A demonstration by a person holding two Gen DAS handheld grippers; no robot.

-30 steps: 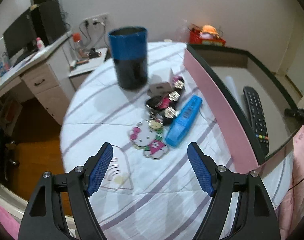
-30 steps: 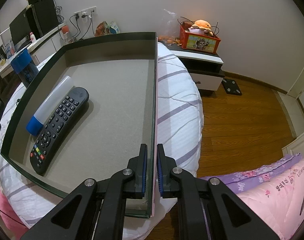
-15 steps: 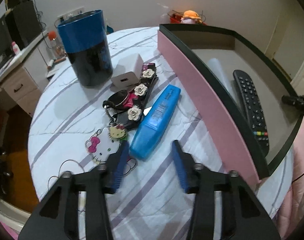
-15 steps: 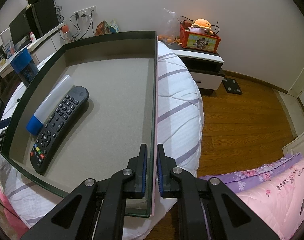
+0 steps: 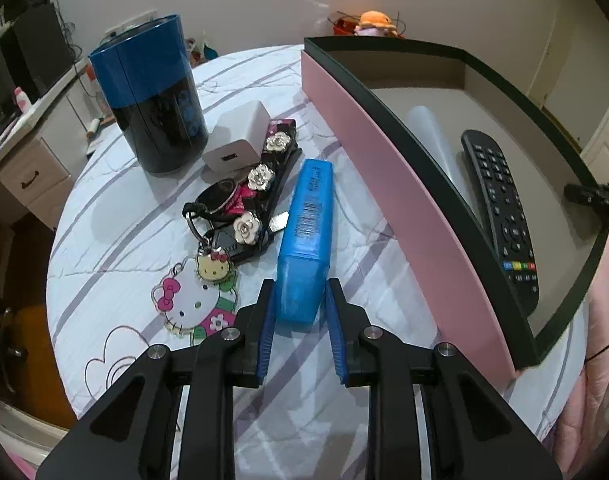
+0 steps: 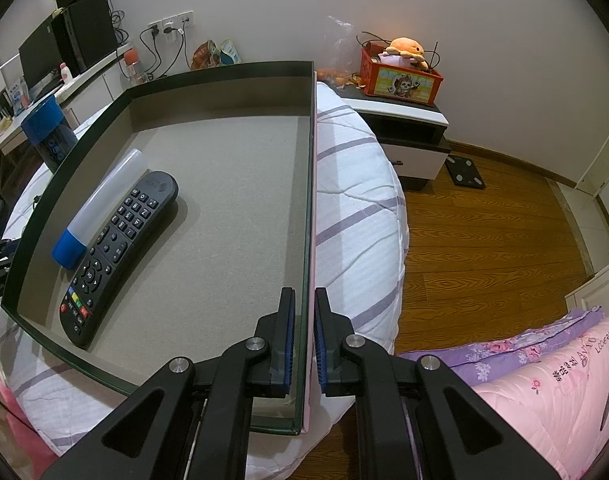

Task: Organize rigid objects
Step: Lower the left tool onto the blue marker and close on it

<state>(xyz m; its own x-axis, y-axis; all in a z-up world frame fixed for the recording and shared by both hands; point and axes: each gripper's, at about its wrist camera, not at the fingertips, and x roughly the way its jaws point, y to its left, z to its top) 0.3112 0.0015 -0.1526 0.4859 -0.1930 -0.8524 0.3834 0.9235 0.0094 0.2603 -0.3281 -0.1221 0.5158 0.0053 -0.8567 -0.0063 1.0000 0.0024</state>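
Inside tray [image 6: 176, 80], remote [image 6: 116, 248], blue-capped tube [image 6: 100, 204]

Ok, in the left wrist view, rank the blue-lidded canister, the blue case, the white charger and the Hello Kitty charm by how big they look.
1. blue-lidded canister
2. blue case, though it is nearer the camera, which inflates it
3 and 4. Hello Kitty charm and white charger look alike; the charm is closer, so no ranking.

A home bedroom: a pink quilt [image 6: 552, 396], a nightstand [image 6: 408, 132], and a computer desk [image 5: 28, 160].
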